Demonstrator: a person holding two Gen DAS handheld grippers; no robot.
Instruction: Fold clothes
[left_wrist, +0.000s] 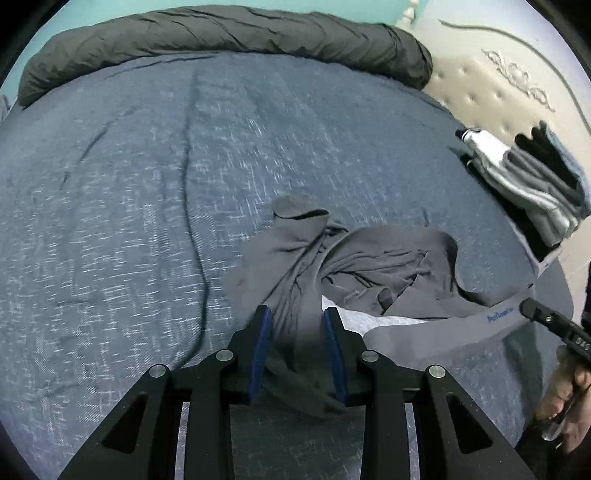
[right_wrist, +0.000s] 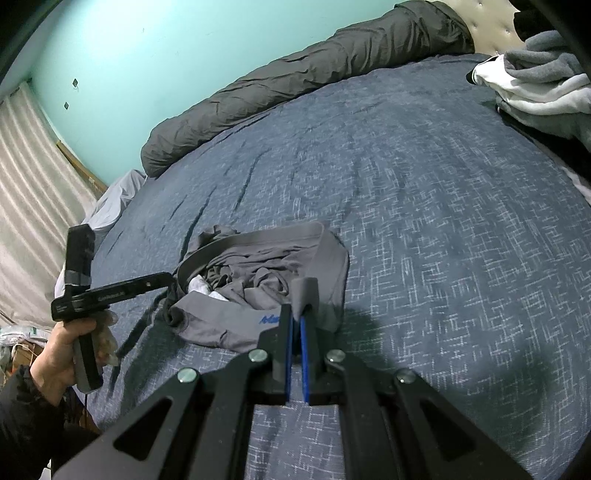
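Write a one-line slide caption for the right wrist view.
Right claw shut on the grey underwear's waistband, above the blue bedspread.

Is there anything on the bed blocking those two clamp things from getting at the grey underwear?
Nothing visible does. The right gripper is already shut on the waistband of the grey underwear, and cloth lies between the left gripper's jaws. The clothes pile sits apart, off to one side.
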